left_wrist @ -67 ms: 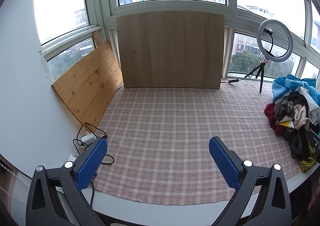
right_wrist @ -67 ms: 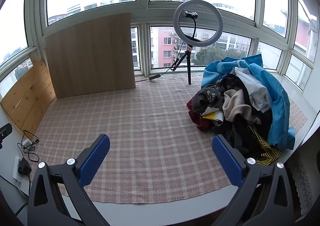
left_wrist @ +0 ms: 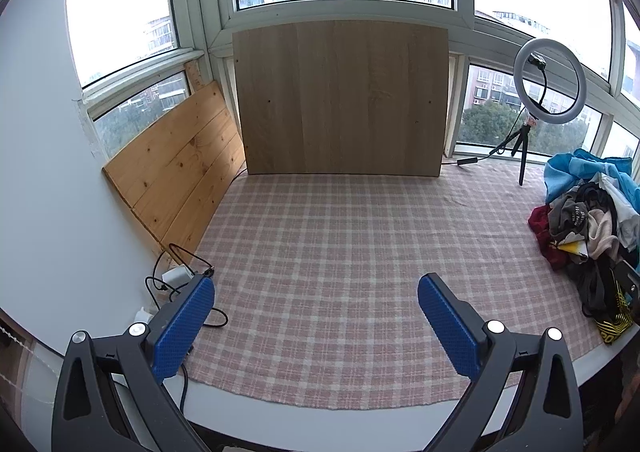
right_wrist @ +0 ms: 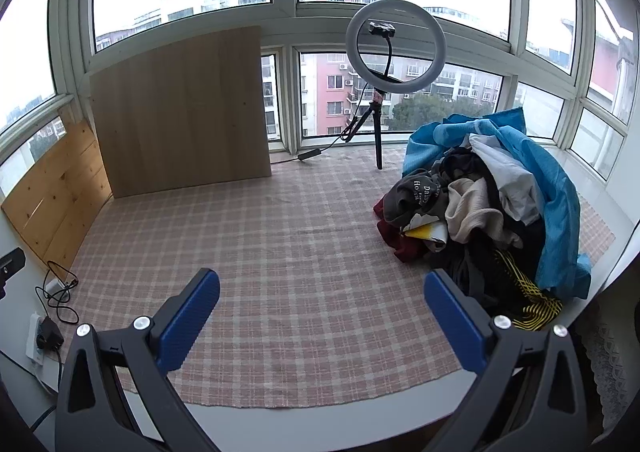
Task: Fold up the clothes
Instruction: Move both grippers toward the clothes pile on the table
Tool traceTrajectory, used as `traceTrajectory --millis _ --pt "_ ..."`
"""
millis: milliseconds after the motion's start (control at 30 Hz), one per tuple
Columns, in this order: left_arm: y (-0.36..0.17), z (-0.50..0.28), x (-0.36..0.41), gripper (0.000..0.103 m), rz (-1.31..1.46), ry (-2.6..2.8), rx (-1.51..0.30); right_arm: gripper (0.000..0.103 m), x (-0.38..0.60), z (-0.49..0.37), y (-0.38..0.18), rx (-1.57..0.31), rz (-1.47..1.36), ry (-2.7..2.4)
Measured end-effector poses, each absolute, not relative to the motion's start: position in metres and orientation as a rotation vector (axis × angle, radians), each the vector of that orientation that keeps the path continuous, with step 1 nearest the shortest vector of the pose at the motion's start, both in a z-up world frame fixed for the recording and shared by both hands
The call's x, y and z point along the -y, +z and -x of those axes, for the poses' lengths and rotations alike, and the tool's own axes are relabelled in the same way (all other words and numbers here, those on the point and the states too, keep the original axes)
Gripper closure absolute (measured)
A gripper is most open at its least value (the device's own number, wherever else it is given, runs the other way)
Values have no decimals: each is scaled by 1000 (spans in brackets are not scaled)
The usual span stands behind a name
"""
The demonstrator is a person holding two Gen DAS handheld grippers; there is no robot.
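A heap of mixed clothes (right_wrist: 484, 207) lies at the right side of the pink checked cloth (right_wrist: 280, 252), with a blue garment (right_wrist: 552, 187) draped over its back and grey, beige, dark red and black-and-yellow pieces in front. The same clothes heap (left_wrist: 588, 232) shows at the right edge of the left wrist view. My left gripper (left_wrist: 316, 326) hangs open above the cloth's near edge, nothing between its blue pads. My right gripper (right_wrist: 322, 320) is open too, its right finger (right_wrist: 454, 322) close to the heap's front.
A large wooden board (left_wrist: 340, 99) leans against the back windows and a pine plank panel (left_wrist: 176, 167) against the left wall. A ring light on a tripod (right_wrist: 394, 47) stands behind the heap. Cables and a charger (left_wrist: 176, 276) lie at the left edge.
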State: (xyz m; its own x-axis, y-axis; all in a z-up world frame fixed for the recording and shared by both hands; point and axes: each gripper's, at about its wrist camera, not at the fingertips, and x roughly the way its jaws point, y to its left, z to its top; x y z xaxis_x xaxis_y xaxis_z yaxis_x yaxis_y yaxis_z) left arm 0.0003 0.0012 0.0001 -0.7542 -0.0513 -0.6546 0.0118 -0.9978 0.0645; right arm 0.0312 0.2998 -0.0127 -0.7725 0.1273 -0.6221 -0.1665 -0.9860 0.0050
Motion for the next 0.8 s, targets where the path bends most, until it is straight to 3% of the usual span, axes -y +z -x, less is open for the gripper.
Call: traceTrajectory --millis 633,800 --pt "-11 11 0 1 -1187 -2891 82 0 -301 -29 -18 -90 1006 2801" --pt "-15 15 -13 1 -1215 -2937 153 0 -306 -32 -19 -120 990 2772"
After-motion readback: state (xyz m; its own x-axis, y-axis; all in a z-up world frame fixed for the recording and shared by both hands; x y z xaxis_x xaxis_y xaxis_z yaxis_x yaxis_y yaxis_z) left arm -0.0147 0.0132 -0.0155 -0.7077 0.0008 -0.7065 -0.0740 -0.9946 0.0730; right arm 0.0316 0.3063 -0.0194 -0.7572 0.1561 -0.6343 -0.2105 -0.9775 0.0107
